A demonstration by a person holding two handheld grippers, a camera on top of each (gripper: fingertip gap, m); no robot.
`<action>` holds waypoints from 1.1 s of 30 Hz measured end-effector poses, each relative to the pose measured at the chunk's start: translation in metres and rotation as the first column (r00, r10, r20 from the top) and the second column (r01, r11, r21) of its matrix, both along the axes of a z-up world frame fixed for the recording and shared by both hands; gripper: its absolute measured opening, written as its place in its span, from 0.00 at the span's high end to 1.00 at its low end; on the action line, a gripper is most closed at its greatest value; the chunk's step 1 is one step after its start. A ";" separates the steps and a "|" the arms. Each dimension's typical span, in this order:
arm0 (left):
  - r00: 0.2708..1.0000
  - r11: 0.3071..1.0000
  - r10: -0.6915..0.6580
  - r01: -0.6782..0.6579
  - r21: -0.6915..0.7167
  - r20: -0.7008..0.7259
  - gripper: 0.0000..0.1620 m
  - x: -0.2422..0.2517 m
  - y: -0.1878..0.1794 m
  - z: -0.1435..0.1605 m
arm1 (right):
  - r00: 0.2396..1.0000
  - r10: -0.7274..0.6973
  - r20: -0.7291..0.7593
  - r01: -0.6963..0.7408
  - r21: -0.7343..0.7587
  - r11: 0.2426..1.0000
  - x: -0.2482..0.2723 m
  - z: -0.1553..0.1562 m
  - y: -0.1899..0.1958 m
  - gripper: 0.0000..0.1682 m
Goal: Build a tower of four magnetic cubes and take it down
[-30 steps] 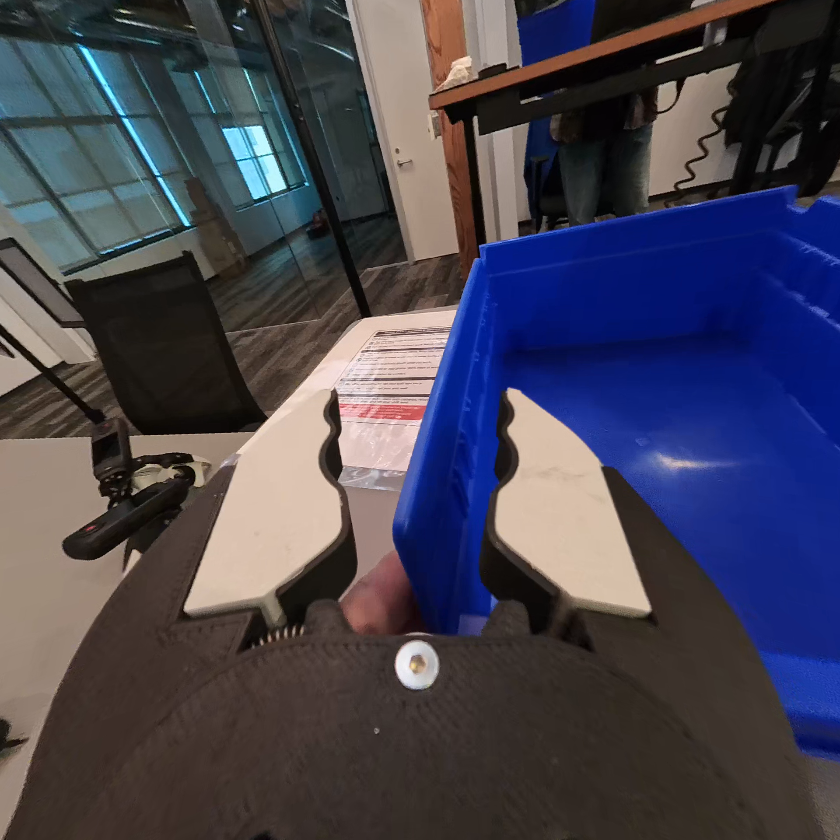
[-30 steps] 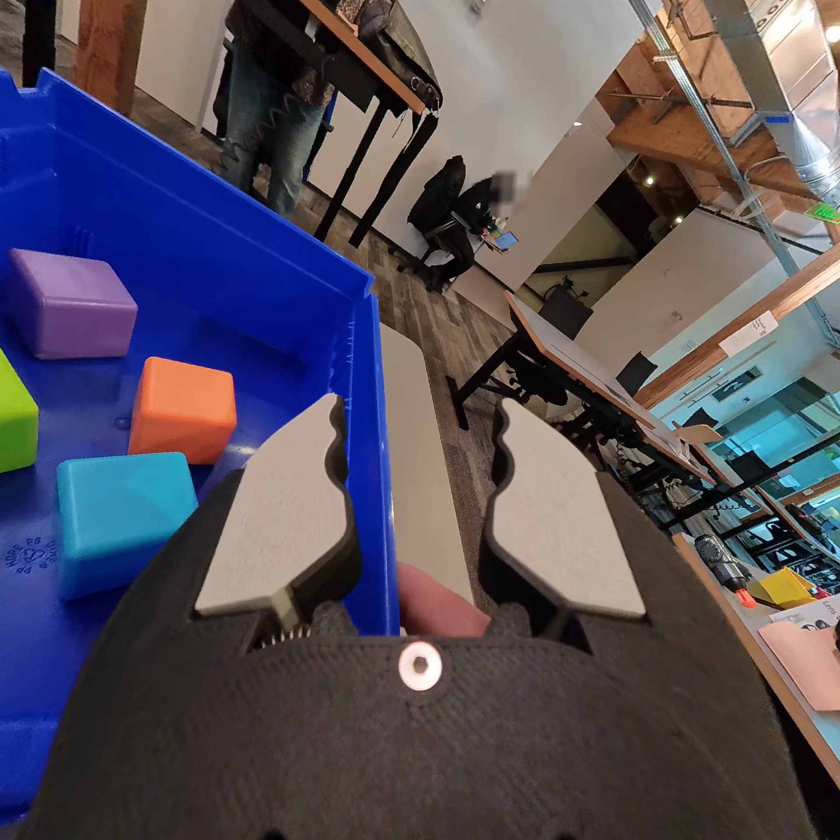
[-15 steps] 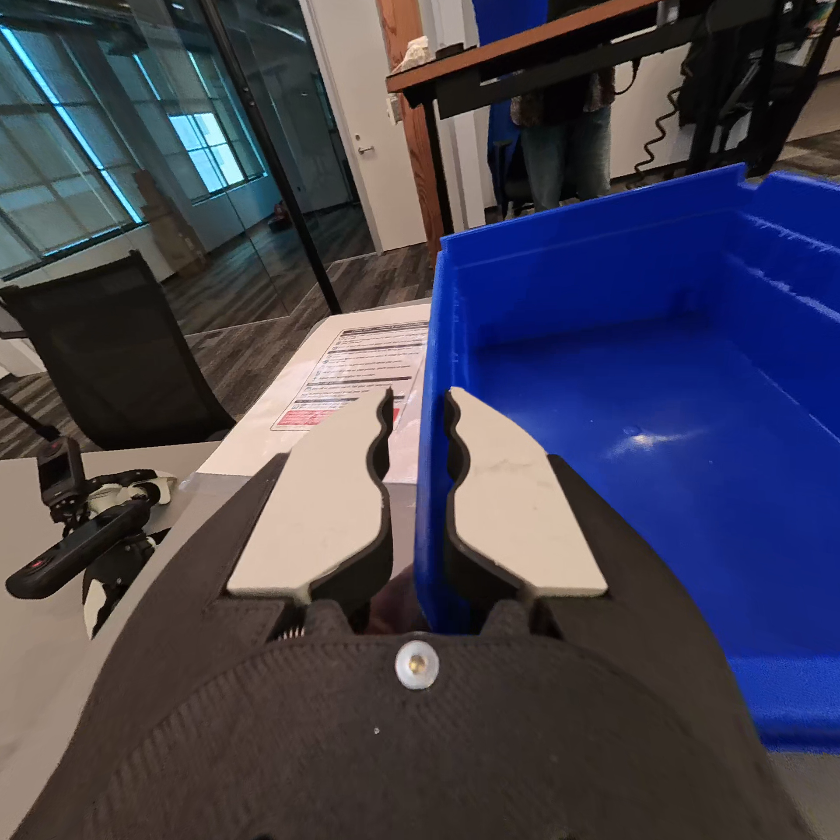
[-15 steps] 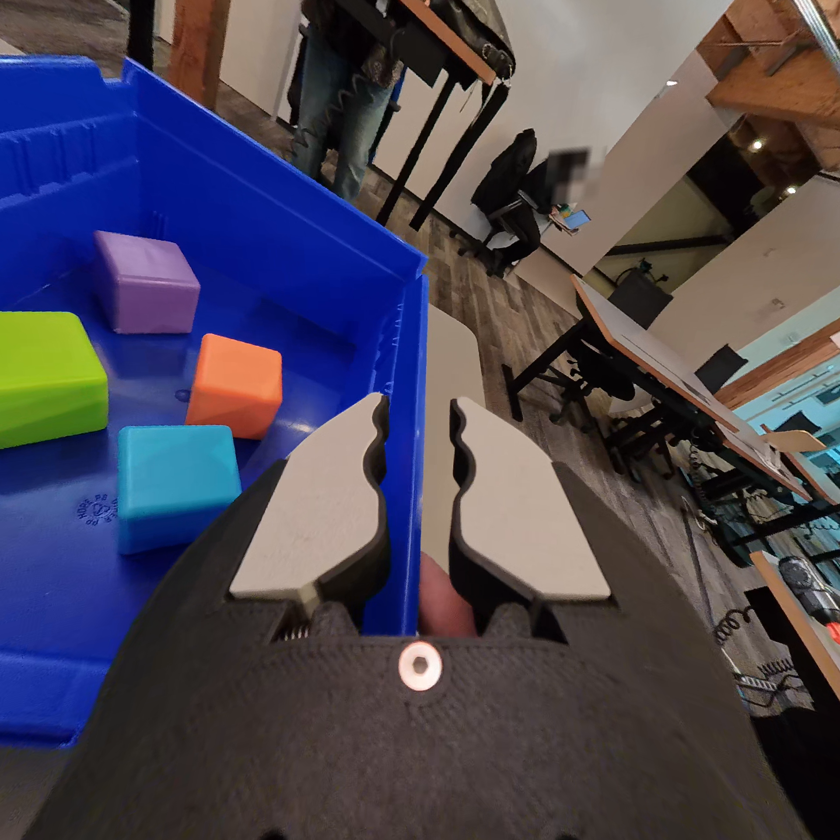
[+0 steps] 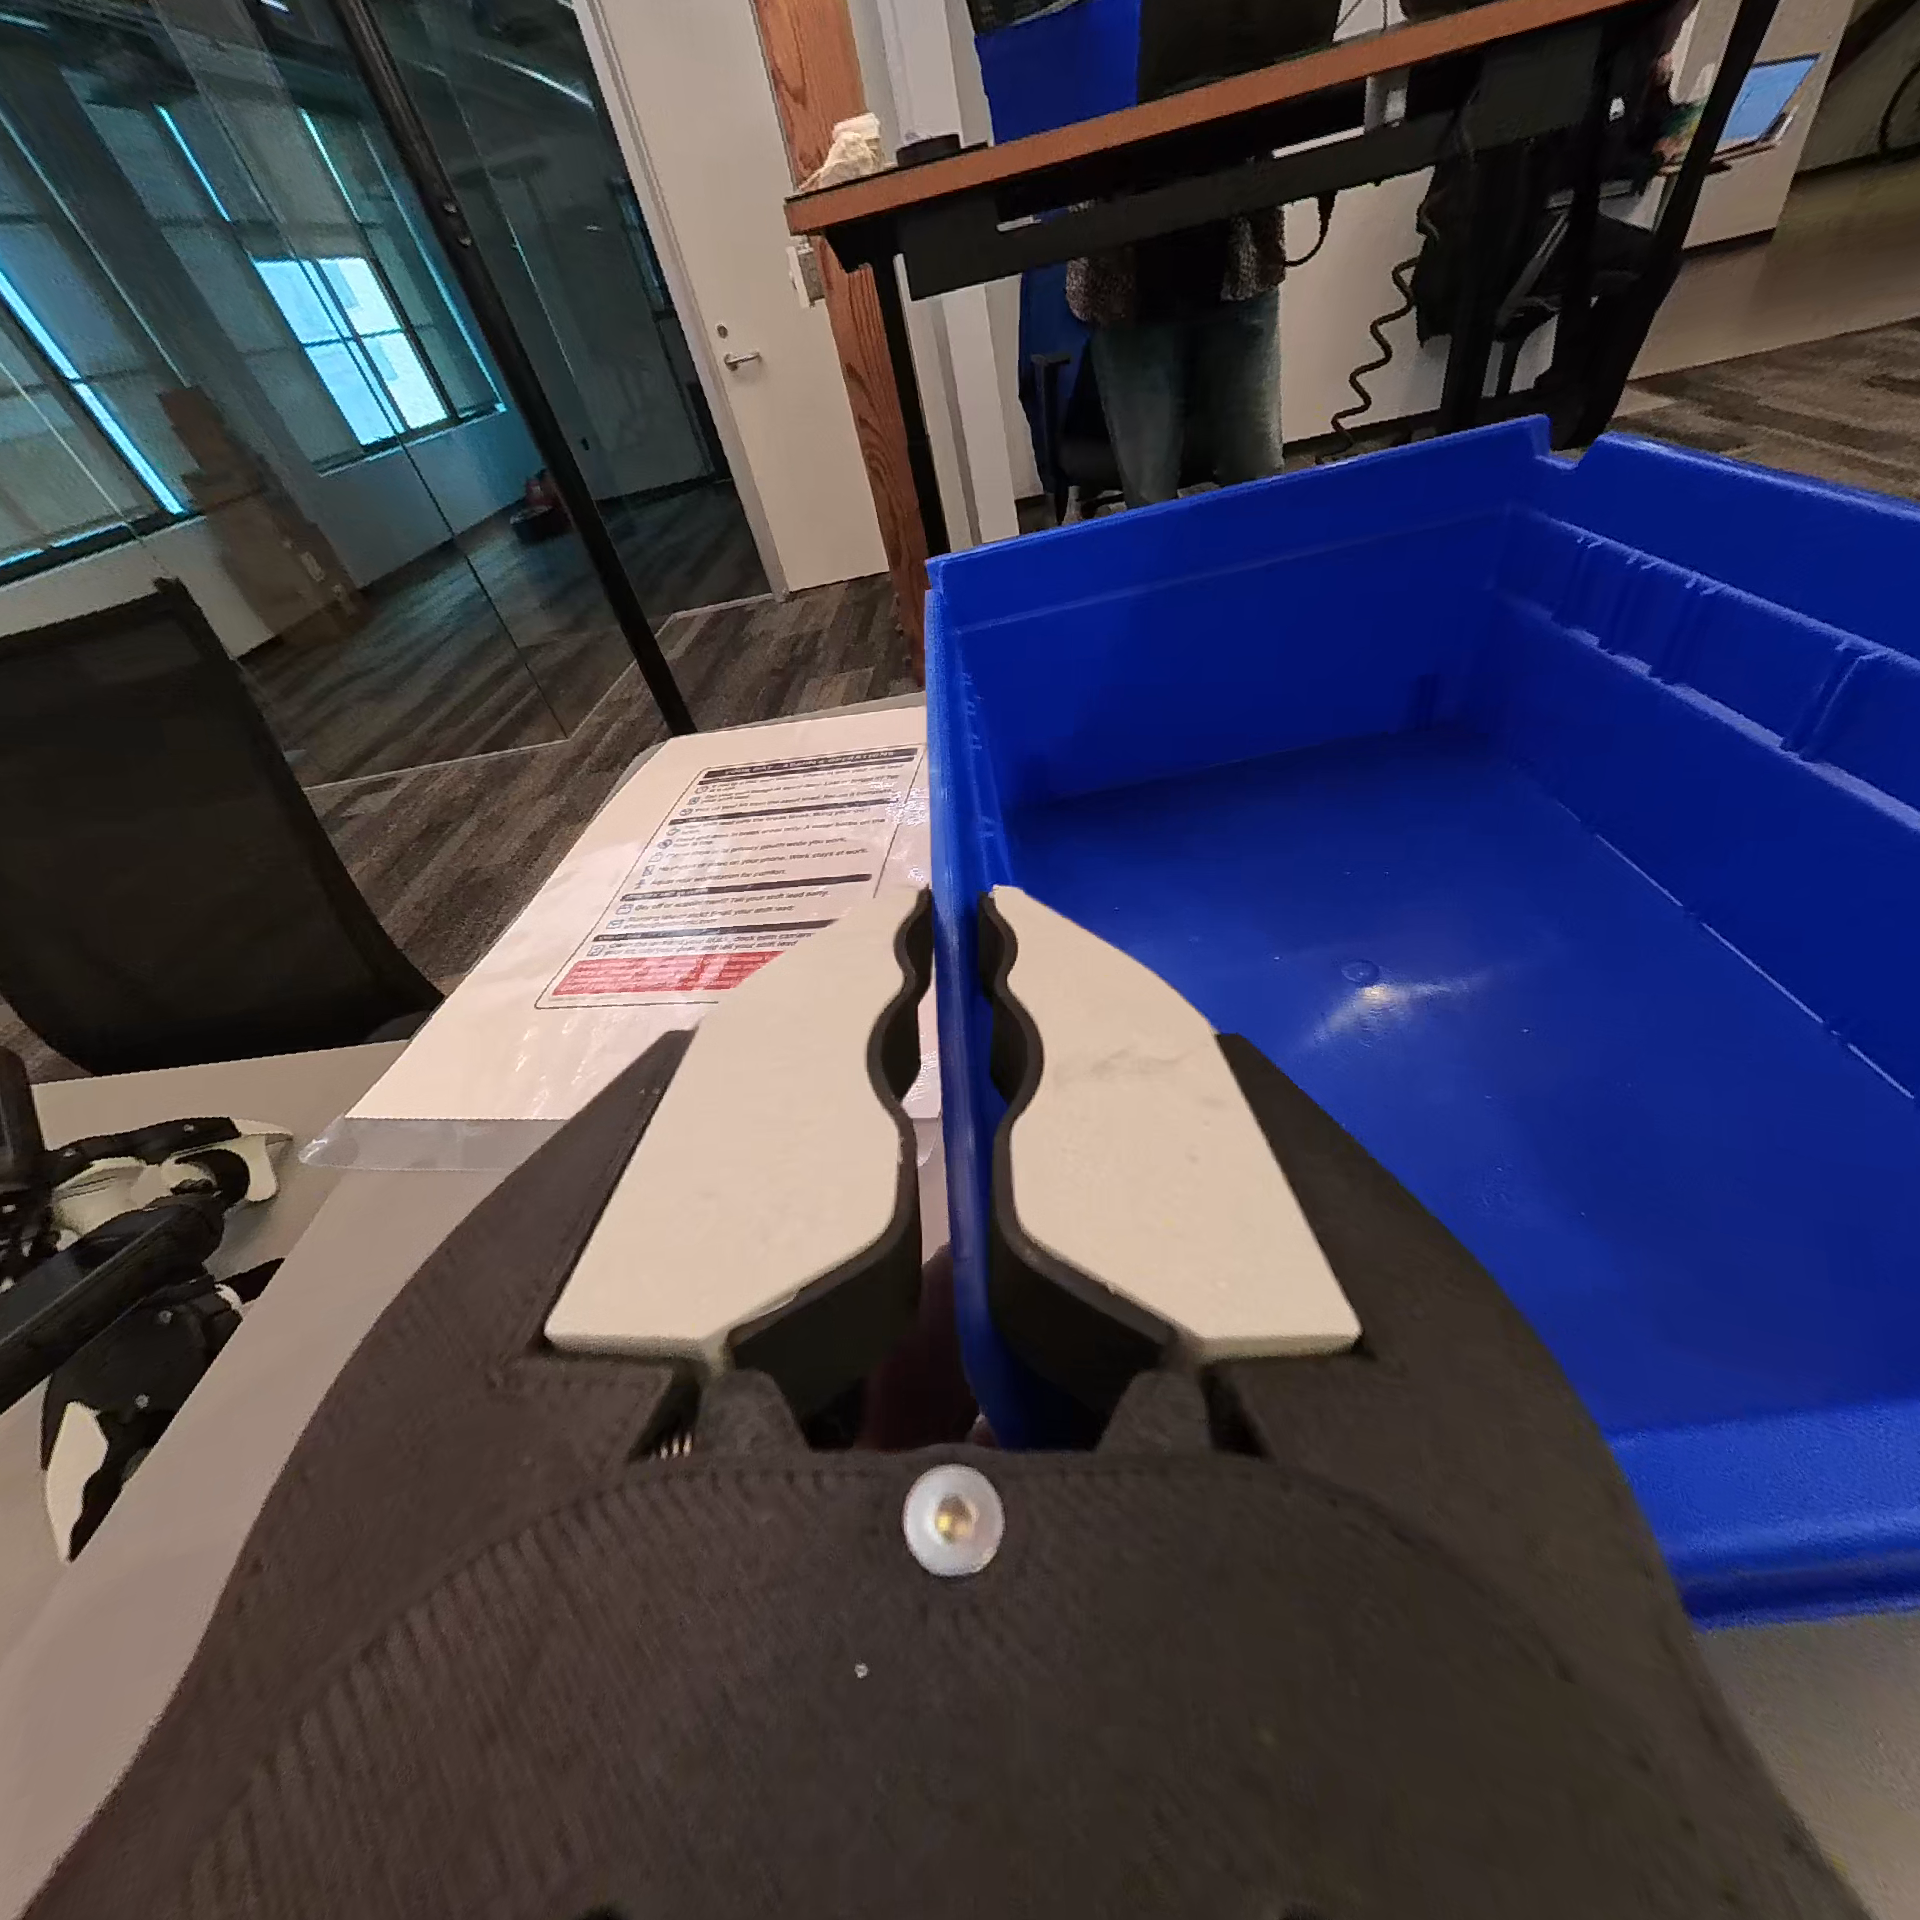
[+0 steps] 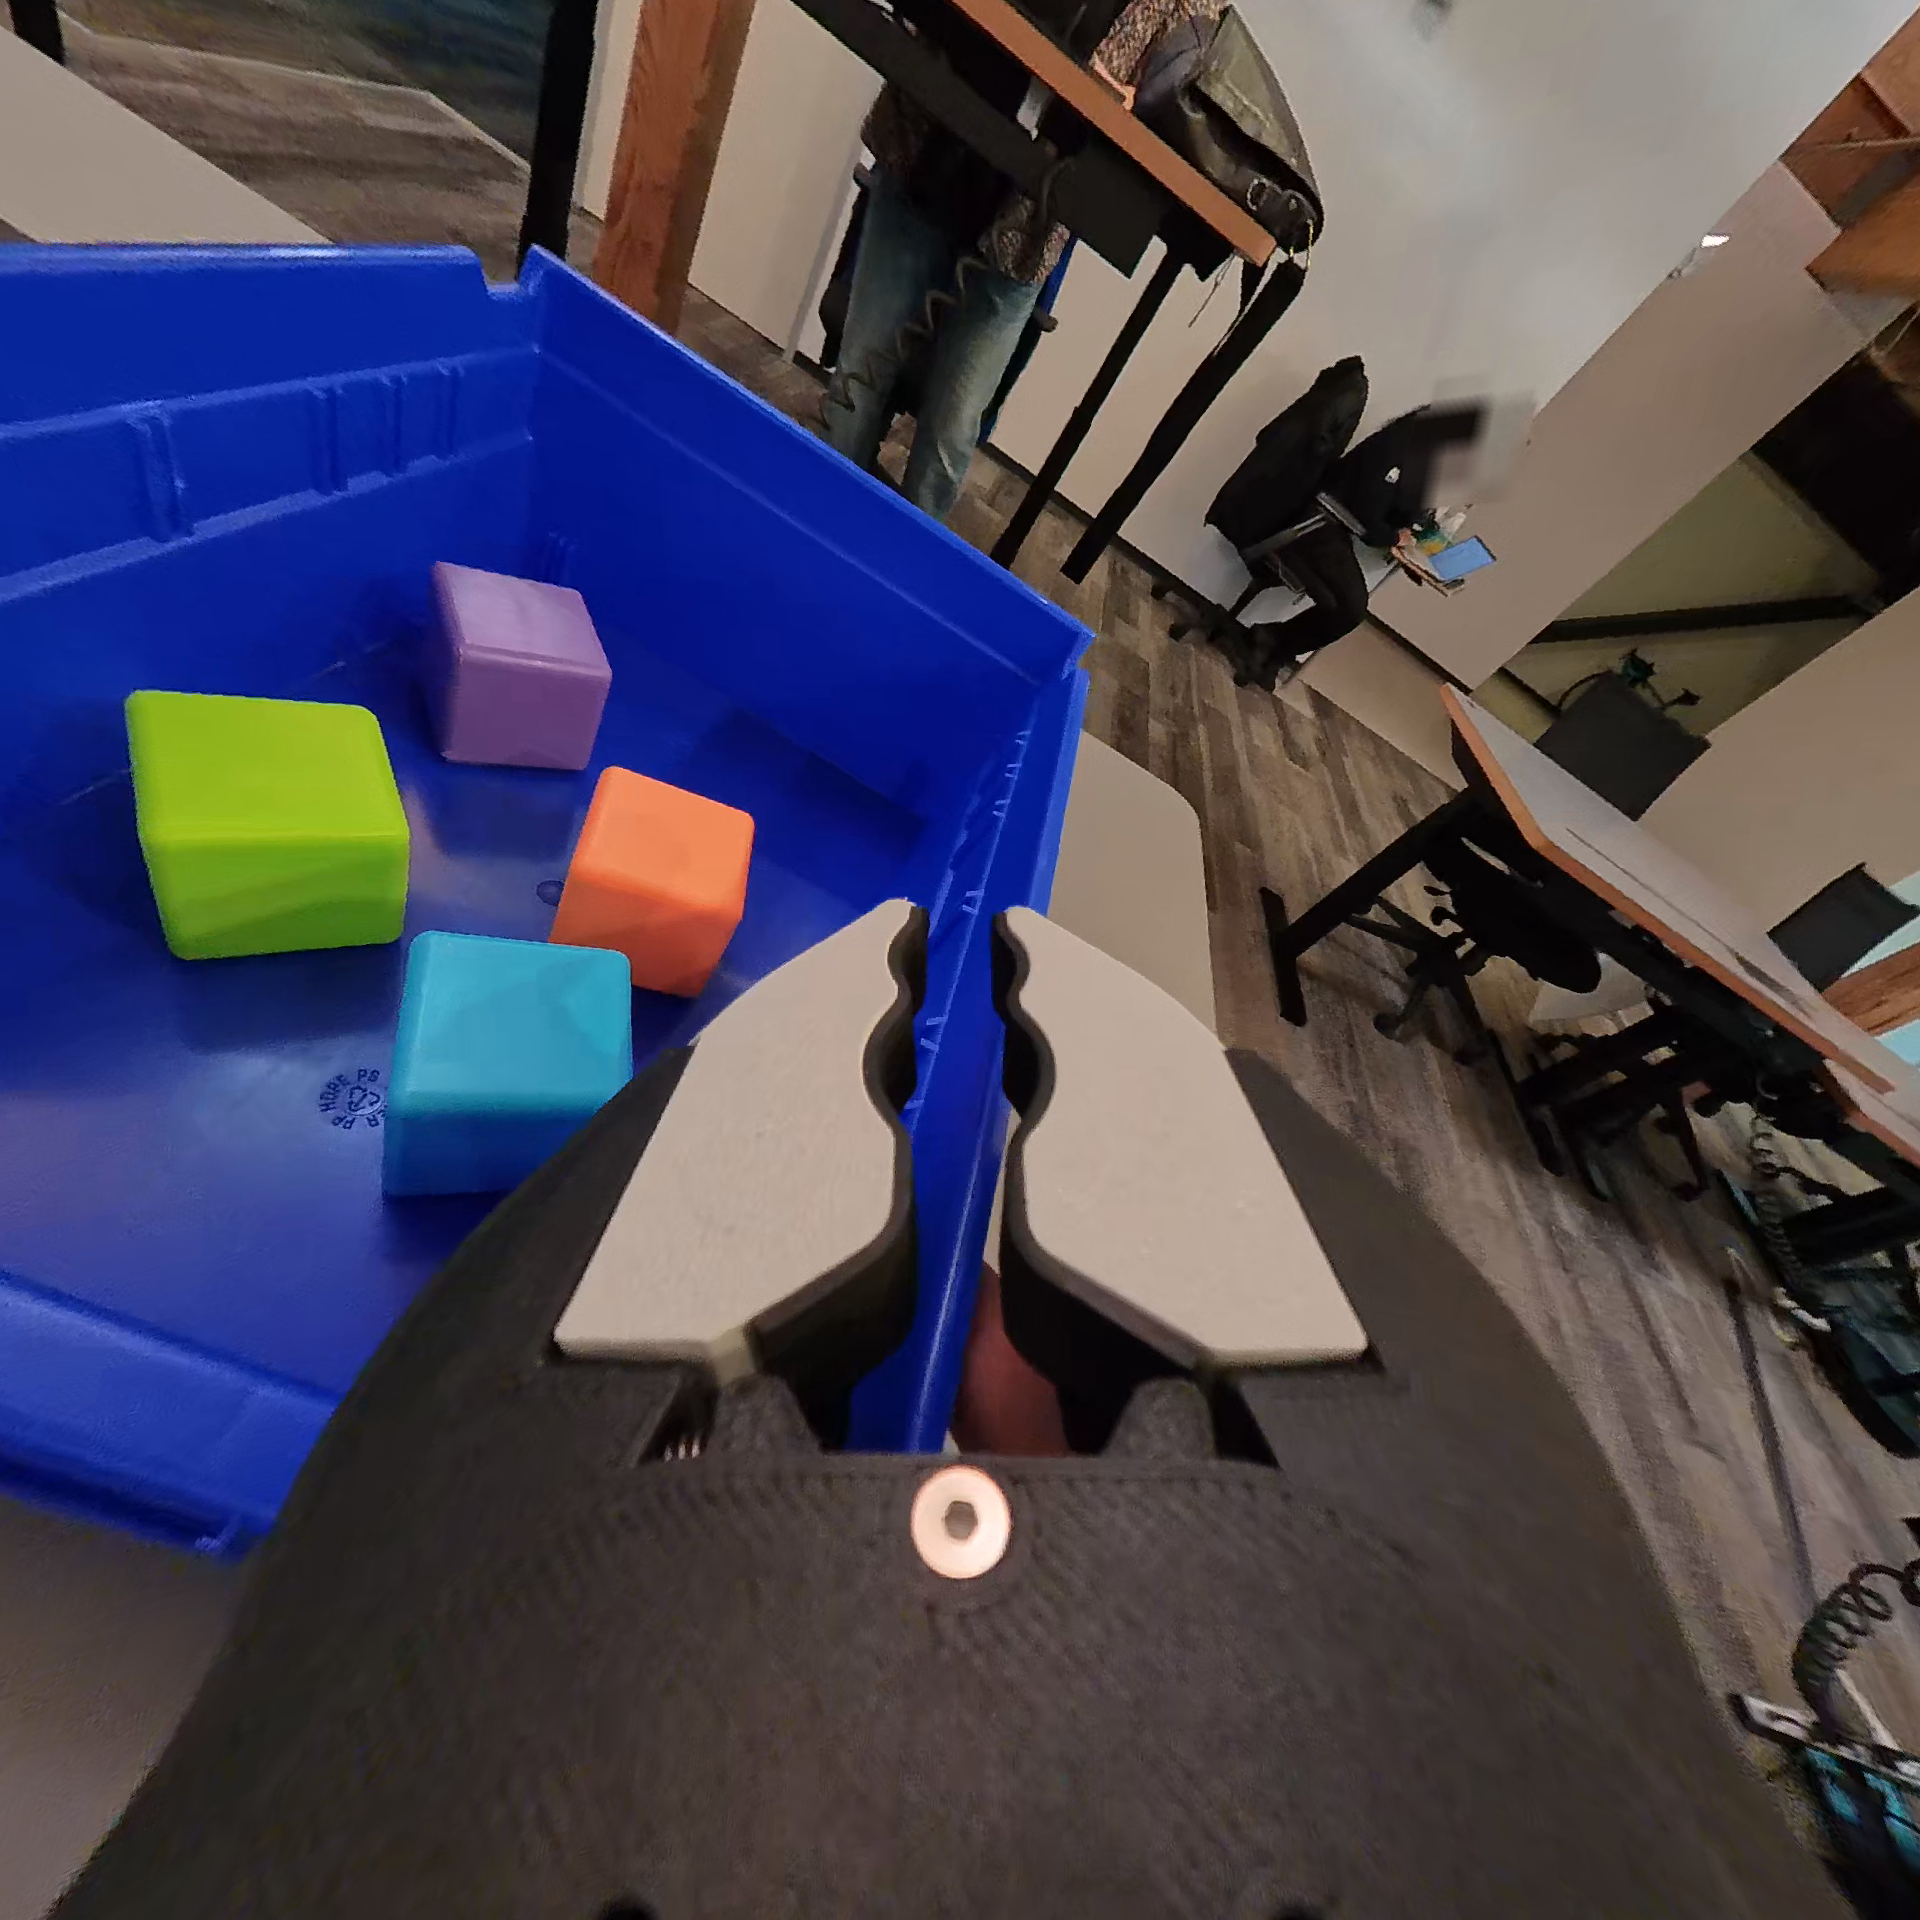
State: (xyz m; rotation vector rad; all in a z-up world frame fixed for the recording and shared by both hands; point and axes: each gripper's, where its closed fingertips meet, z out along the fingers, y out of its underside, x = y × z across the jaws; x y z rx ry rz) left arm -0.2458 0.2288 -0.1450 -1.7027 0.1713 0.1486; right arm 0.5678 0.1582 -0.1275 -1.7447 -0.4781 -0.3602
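Note:
A blue plastic bin (image 5: 1226, 644) stands on a white table. My left gripper (image 5: 956, 914) is shut on the bin's left wall. My right gripper (image 6: 958, 930) is shut on the bin's right wall (image 6: 971, 935). In the right wrist view the bin (image 6: 748, 520) holds a green cube (image 6: 265, 821), a purple cube (image 6: 514, 665), an orange cube (image 6: 655, 873) and a teal cube (image 6: 504, 1060), lying loose and apart on its floor. The part of the bin floor in the left wrist view is bare.
A printed sheet in a clear sleeve (image 5: 717, 904) lies on the table (image 5: 312, 1226) left of the bin. A black and white device (image 5: 114, 1247) lies at the far left. A black chair (image 5: 156, 831), desks (image 6: 1662, 894) and a standing person (image 5: 1184, 353) are beyond. Left tips to right tips: about 80 cm.
Both grippers closed from wide open onto the bin's side walls. The bin now sits differently in both views, with more of its inside and all the cubes showing.

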 end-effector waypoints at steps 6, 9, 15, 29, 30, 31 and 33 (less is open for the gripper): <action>1.000 1.000 -0.003 0.003 0.002 0.000 0.96 0.001 -0.002 0.001 | 0.998 0.052 -0.047 -0.052 -0.003 0.999 -0.009 0.000 -0.005 0.93; 1.000 1.000 -0.005 0.005 0.011 0.009 0.96 0.000 -0.005 0.005 | 0.997 0.058 -0.041 -0.058 -0.003 0.998 -0.011 0.000 -0.009 0.94; 0.999 0.999 -0.023 0.022 0.031 0.024 0.97 -0.001 -0.021 0.018 | 0.996 0.073 -0.041 -0.073 -0.014 0.997 -0.017 -0.001 -0.025 0.94; 0.998 0.993 -0.037 0.042 0.115 -0.044 1.00 0.001 -0.080 0.057 | 0.993 0.107 -0.055 -0.109 -0.036 0.993 -0.033 -0.002 -0.103 0.94; 0.998 0.992 -0.036 0.042 0.123 -0.052 1.00 0.002 -0.086 0.061 | 0.992 0.118 -0.052 -0.120 -0.029 0.992 -0.036 -0.002 -0.111 0.94; 0.997 0.990 -0.035 0.044 0.137 -0.062 1.00 0.002 -0.093 0.066 | 0.990 0.128 -0.057 -0.130 -0.029 0.991 -0.039 -0.001 -0.118 0.94; 0.997 0.985 -0.047 0.057 0.160 -0.066 1.00 0.004 -0.110 0.075 | 0.987 0.144 -0.069 -0.146 -0.029 0.989 -0.043 -0.001 -0.134 0.94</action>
